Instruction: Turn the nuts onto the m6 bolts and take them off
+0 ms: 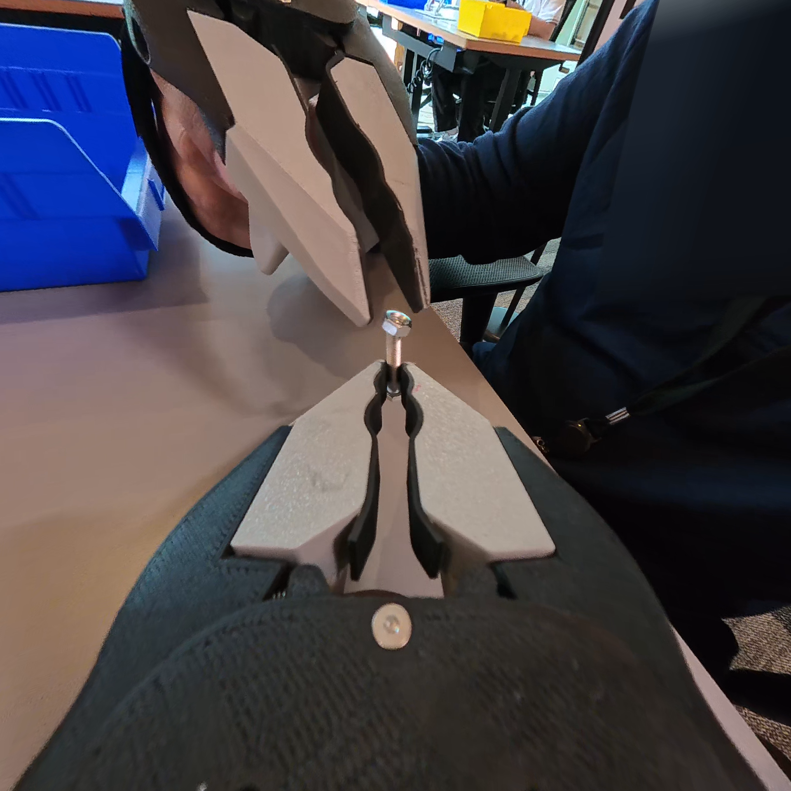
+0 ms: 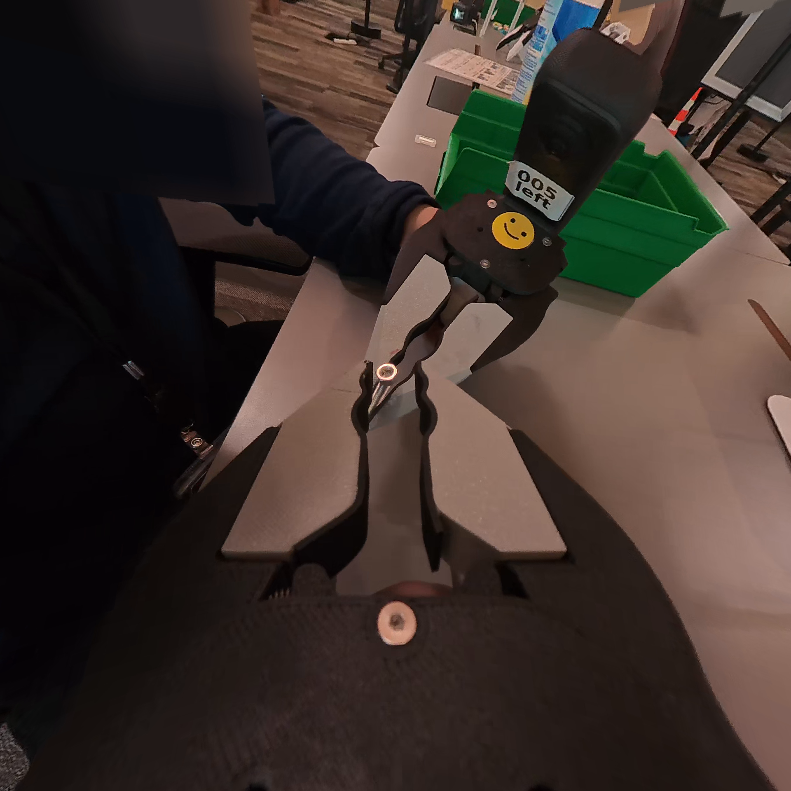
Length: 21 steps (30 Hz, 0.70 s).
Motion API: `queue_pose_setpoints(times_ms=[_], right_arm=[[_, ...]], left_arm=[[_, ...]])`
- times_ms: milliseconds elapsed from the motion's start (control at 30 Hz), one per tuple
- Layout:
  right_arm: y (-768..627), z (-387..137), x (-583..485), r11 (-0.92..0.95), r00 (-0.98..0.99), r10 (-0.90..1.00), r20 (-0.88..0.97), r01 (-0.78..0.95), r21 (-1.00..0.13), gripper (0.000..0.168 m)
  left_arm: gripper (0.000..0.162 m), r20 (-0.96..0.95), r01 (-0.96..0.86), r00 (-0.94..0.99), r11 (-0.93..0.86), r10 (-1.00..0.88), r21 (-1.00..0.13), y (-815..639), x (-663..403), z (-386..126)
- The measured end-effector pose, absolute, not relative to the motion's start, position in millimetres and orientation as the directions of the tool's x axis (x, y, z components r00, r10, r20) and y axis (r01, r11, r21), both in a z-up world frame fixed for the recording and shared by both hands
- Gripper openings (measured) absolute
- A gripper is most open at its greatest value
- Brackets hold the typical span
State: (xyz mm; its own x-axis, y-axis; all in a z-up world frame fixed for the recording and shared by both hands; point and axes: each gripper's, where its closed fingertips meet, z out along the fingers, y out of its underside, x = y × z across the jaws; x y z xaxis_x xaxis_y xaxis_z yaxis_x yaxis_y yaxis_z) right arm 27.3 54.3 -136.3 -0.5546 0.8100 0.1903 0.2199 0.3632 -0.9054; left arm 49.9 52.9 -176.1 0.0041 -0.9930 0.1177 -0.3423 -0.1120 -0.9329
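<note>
Jaws of the left gripper (image 1: pixel 391 368) clench the bolt (image 1: pixel 393 351) by its head end, nut (image 1: pixel 396 322) sitting at the thread tip above the tabletop (image 1: pixel 128 385). The right gripper (image 1: pixel 391 310), jaws released, hovers just beside the nut. Judged step: turning; next calls for closing squarely on the nut.

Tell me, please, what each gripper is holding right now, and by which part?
The left gripper clamps the bolt by its head end, nut upward. The right gripper holds nothing, its fingers apart just above the nut.
</note>
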Motion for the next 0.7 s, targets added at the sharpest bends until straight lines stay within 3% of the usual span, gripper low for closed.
queue_pose_setpoints(times_ms=[700], right_arm=[[44.8, -142.5, 27.8, 0.428, -0.570, 0.784, 0.245, 0.212, -0.879, 0.007]], left_arm=[[0.004, 0.128, -0.350, -0.027, -0.110, -0.991, -0.930, 46.3, 51.7, -177.0]])
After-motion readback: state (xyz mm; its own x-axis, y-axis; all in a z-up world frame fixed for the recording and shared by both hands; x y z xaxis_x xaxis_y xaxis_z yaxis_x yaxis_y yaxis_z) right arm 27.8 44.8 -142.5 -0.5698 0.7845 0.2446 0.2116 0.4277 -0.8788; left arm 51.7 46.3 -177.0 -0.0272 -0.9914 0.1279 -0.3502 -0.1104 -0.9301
